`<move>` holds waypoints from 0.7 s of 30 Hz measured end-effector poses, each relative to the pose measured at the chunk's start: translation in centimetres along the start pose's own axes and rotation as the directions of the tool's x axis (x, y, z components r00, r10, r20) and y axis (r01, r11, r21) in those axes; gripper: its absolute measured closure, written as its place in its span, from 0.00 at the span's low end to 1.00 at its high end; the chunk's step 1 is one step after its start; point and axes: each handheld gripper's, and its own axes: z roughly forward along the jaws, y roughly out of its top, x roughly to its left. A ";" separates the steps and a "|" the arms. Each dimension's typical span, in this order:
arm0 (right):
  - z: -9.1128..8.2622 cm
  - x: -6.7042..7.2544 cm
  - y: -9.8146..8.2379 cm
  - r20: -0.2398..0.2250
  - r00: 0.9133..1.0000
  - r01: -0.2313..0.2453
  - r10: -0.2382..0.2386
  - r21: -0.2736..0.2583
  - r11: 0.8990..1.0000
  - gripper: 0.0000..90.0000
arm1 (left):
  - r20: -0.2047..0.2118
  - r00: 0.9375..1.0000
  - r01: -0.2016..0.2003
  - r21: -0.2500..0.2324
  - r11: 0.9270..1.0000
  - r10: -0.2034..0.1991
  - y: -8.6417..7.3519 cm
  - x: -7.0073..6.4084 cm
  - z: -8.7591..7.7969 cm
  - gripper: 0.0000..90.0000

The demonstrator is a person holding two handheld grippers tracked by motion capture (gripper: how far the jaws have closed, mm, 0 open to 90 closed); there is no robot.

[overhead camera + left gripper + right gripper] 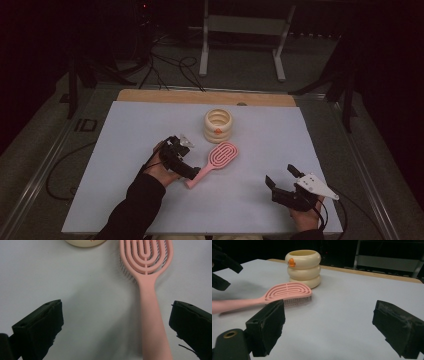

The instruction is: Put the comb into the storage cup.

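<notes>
My left gripper (187, 157) hangs over the handle end of the pink hairbrush (215, 162), jaws spread wide and holding nothing. In the left gripper view the handle (152, 322) runs up between the jaws, closer to the right-hand one and not touching either. The brush lies bristles-down near the middle of the table, its head just in front of the cream ribbed cup (218, 125) with the orange mark. I judge this to be the approach before the grasp: next I need to centre the handle between the jaws, come down to it, and close.

My right gripper (284, 182) waits near the front right of the table, jaws likewise wide apart and empty, well away from the brush.

The surface is a pale white sheet (125, 150) over a wooden board (150, 95) that shows along the far edge. Beyond it the room is dark, with cables (165, 65) on the floor and a white metal stand (242, 37).
</notes>
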 end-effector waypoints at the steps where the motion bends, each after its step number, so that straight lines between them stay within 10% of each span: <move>1: 0.0 0.0 0.0 -0.001 1.000 0.000 0.000 0.000 1.000 0.12 | 0.004 1.000 -0.007 0.017 1.000 0.007 0.2 -0.1 0.3 0.00; 21: 0.1 -0.2 -0.1 0.003 1.000 -0.006 0.006 0.005 1.000 0.12 | -0.008 1.000 -0.026 0.121 0.992 0.027 1.9 -1.3 3.2 0.00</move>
